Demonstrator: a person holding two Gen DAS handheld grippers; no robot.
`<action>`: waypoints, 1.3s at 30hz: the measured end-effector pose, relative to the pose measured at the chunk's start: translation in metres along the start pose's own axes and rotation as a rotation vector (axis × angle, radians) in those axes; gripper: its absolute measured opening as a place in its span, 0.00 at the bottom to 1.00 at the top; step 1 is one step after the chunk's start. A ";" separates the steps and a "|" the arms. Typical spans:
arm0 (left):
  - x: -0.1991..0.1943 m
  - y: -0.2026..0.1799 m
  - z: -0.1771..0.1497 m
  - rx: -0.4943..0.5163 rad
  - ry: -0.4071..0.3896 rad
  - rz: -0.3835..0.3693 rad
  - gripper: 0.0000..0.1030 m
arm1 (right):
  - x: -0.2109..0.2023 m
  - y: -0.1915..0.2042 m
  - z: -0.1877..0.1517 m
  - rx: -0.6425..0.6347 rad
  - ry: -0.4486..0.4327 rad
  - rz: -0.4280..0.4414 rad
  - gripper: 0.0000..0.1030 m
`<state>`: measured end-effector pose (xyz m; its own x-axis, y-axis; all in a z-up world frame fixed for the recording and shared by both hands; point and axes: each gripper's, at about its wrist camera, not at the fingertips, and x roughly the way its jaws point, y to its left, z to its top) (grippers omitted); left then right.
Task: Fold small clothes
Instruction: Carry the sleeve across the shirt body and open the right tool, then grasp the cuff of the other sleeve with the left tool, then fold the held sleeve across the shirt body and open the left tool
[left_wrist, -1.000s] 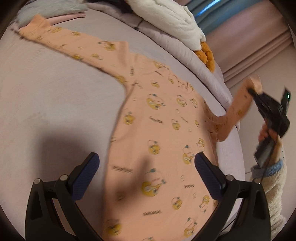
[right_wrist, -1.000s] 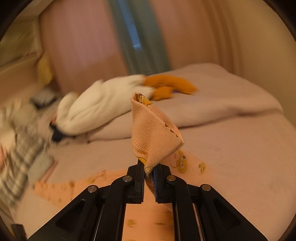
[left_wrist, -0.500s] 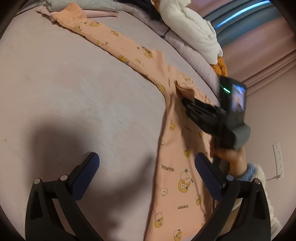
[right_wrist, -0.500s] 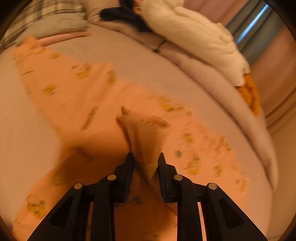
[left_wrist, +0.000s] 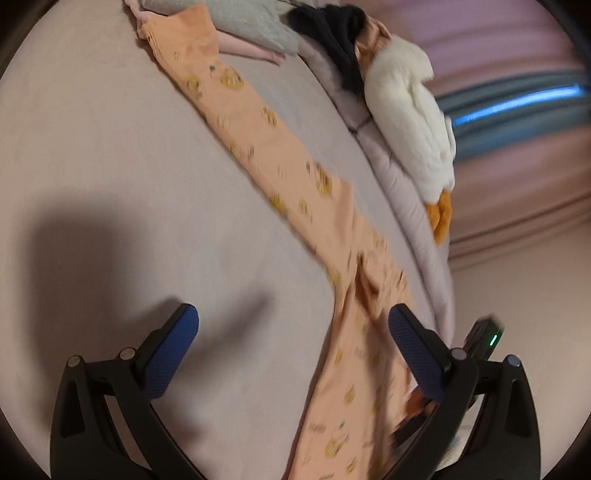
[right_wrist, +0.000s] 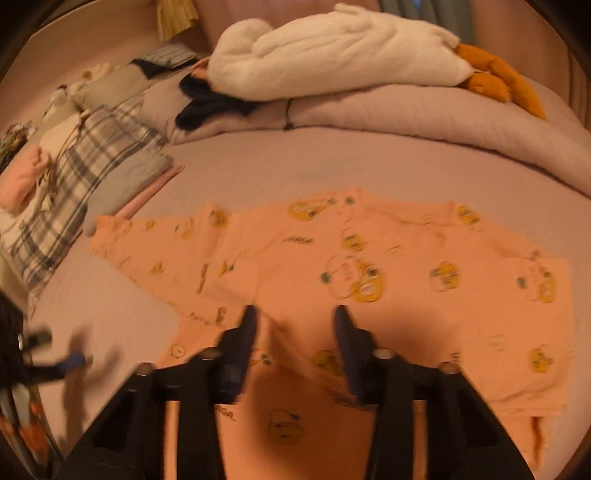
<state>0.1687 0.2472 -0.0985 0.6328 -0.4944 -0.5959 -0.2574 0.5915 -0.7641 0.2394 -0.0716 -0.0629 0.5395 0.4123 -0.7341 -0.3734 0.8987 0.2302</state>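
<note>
On the pale, smooth bed sheet (left_wrist: 110, 177) the left gripper (left_wrist: 291, 350) hovers wide open and empty. Beside it the peach shirt (right_wrist: 424, 266), soft printed knit, lies flat with one sleeve folded across. Over it, the right gripper (right_wrist: 293, 328) has just been opening, nothing between its jaws, likely having dropped that sleeve.

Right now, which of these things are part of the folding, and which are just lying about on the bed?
In the job: orange printed top, left gripper, right gripper.

Lying about: white plush toy, folded plaid cloth, dark garment.
</note>
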 end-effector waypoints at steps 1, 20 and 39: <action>0.000 0.003 0.009 -0.032 -0.023 -0.008 1.00 | 0.004 0.007 0.003 -0.017 -0.007 0.012 0.28; 0.017 0.072 0.165 -0.279 -0.336 -0.042 0.97 | 0.010 0.026 0.007 -0.013 -0.014 0.157 0.23; 0.016 -0.034 0.151 0.095 -0.304 0.079 0.02 | -0.019 0.002 -0.009 0.027 -0.030 0.120 0.23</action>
<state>0.2978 0.3157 -0.0444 0.8063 -0.2402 -0.5405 -0.2541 0.6845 -0.6833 0.2213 -0.0789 -0.0544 0.5145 0.5211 -0.6810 -0.4168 0.8460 0.3325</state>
